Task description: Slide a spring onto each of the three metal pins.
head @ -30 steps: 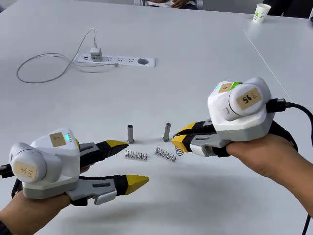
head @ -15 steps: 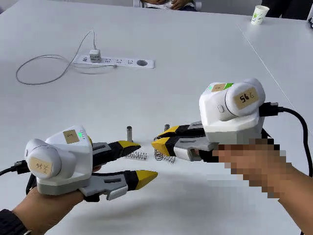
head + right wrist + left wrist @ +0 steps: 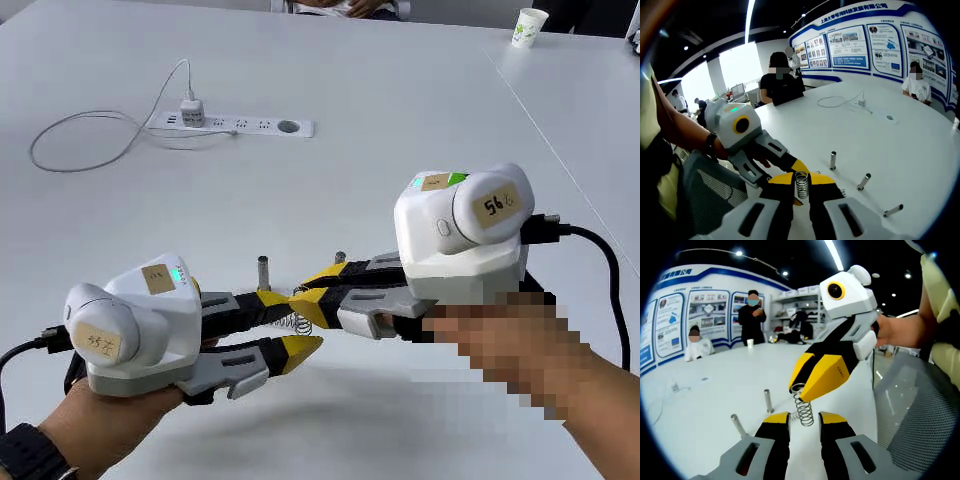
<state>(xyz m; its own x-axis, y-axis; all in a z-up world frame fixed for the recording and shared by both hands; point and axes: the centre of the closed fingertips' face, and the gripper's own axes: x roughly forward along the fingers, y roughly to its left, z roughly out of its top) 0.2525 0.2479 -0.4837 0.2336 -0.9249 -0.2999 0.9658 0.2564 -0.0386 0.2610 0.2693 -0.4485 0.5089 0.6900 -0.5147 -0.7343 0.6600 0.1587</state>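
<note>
Right gripper (image 3: 801,181) clamps spring (image 3: 801,187) | left gripper (image 3: 804,417) jaws apart around it

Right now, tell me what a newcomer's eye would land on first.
Two yellow-tipped grippers meet over the white table: the right gripper pinches a spring whose lower end hangs inside the open left gripper. Just beyond, the metal pins carry no springs yet.

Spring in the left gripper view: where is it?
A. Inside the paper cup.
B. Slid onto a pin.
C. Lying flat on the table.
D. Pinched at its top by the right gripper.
D: the yellow jaws of the right gripper are closed on the top coil of the spring.
</note>
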